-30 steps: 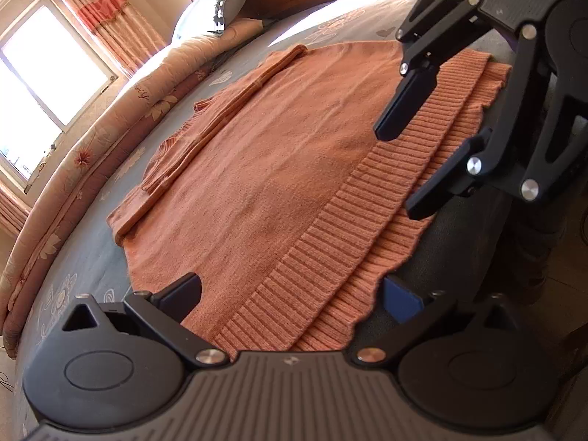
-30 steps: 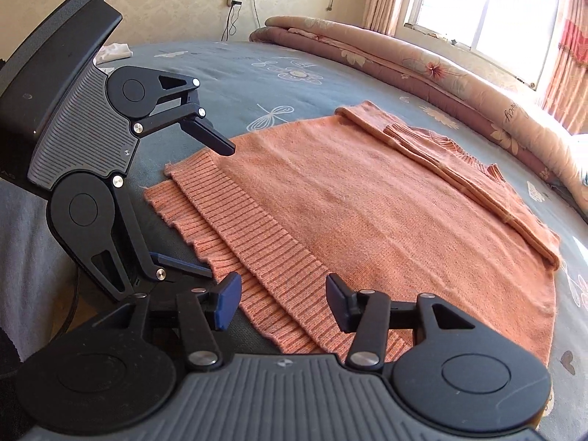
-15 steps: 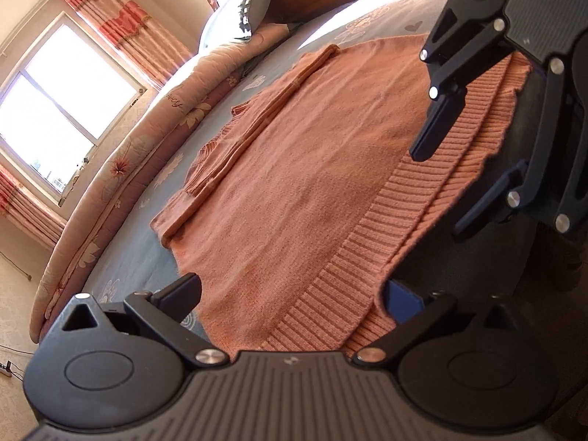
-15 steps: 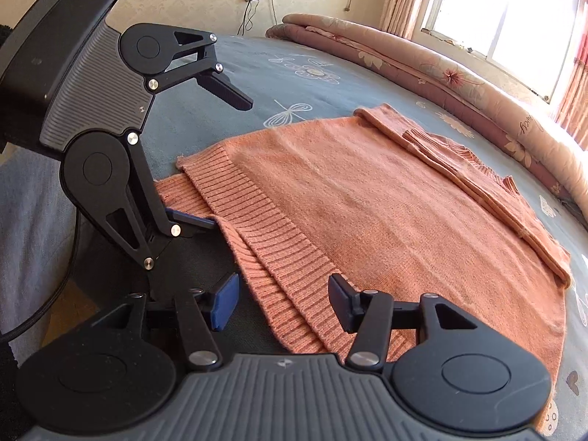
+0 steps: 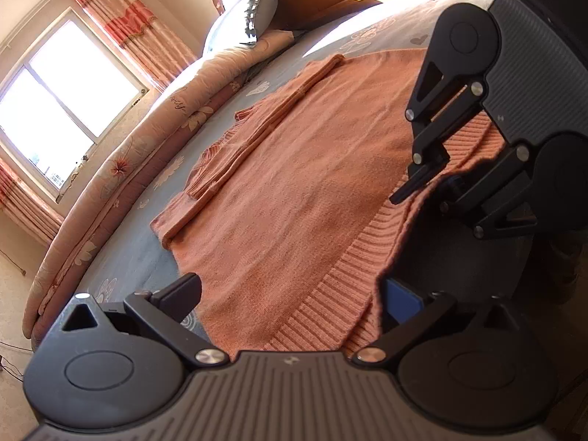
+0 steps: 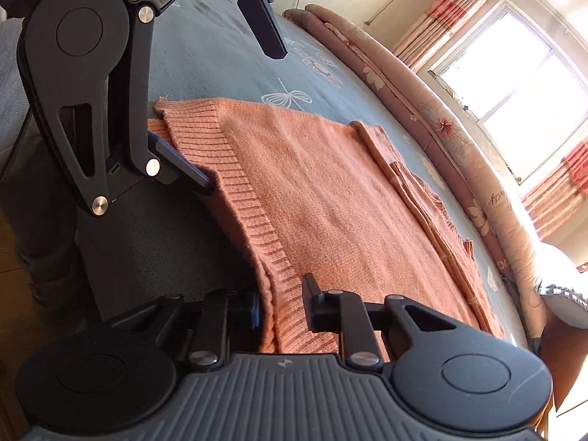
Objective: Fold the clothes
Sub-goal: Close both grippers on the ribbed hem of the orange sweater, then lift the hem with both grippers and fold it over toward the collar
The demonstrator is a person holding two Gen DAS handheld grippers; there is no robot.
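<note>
Grey-blue printed bedsheet [image 5: 121, 253] covers the bed and carries everything else. A rolled floral quilt [image 5: 147, 154] runs along its far side below the window [image 5: 70, 99], with a pillow [image 5: 253, 11] at the head end.

Orange knitted sweater [image 5: 294, 183] lies flat on the sheet, sleeves [image 5: 235, 147] already folded in along the far edge, ribbed hem [image 6: 239, 198] hanging at the near edge of the bed.

Left gripper [image 5: 290, 294]: jaws wide apart, straddling one hem corner, one finger under the rib and the other above it; nothing clamped.

Right gripper [image 6: 283, 305]: jaws narrower, either side of the other hem corner; I cannot tell whether the pads actually pinch the knit.

Risks (judgement):
- the hem shows two layers slightly offset, so a closing jaw could catch only the top layer and the lower one would trail
- unequal bite at the two corners would skew the fold line
- loose knit may stretch or slip from the pads when lifted
- dragging could shift the tucked sleeves

Writing: script lettering on the quilt [image 6: 496, 198], too small and distorted to read; no brand marks legible
</note>
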